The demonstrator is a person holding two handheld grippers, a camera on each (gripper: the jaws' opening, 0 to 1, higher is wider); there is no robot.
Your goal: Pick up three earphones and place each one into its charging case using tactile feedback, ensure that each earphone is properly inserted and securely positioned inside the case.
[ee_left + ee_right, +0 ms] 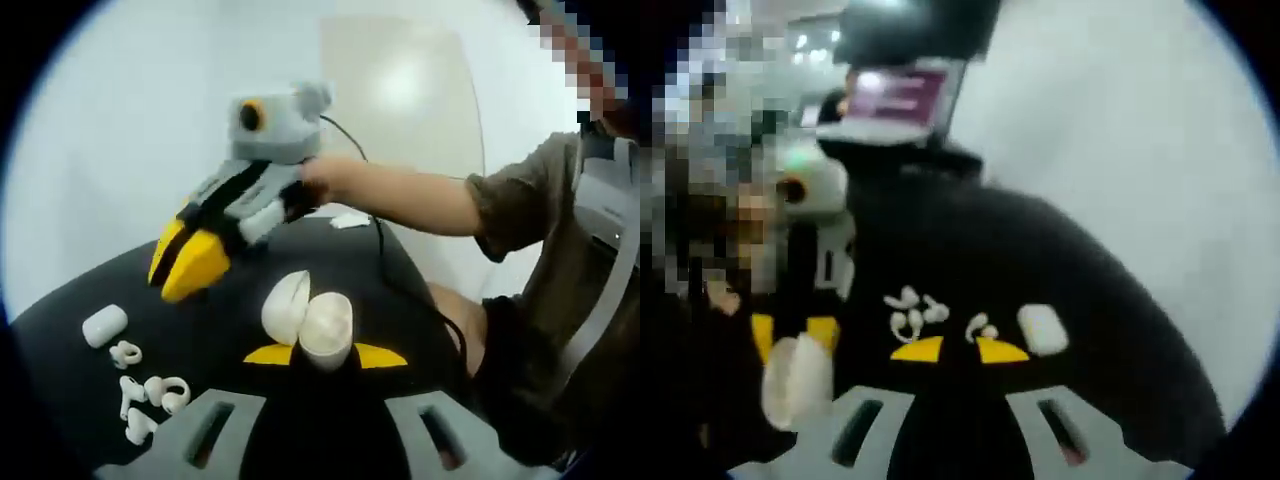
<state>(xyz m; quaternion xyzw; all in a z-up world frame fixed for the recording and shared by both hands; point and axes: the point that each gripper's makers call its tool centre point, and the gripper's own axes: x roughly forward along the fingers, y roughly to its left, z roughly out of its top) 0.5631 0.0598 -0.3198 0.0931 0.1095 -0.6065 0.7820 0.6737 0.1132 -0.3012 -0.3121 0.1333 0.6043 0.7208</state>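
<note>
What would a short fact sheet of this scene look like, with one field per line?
surface: black table
left gripper: fingers shut on open charging case, cream-white
right gripper: above the table, yellow fingers close together, nothing seen between them
closed case: white, lying on the table
earphones: loose white pieces near the closed case, exact count unclear
person: arm reaching in, holding the right gripper
background: pale wall, a screen in the right gripper view
</note>
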